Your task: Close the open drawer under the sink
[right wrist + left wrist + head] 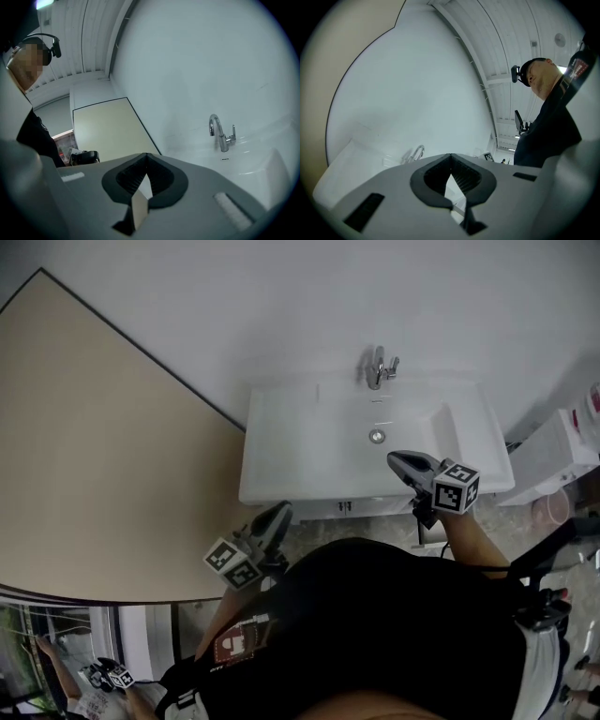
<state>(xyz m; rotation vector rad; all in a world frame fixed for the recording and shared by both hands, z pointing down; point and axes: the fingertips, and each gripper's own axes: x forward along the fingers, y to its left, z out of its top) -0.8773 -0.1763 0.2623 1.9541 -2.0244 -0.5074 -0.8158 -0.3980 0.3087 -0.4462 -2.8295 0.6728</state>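
White ceramic washbasin (281, 451) with a chrome tap (379, 368) fills the upper middle of the head view; of the drawer (323, 511) under it only a narrow pale strip shows below the front rim, so how far out it stands cannot be told. The left gripper (278, 514) sits by that strip's left end, the right gripper (394, 458) over the basin's right front; both have fingers closed tip to tip on nothing. Closed fingers suit a push: best to set both against the drawer front, spaced evenly, and press straight in so it does not skew
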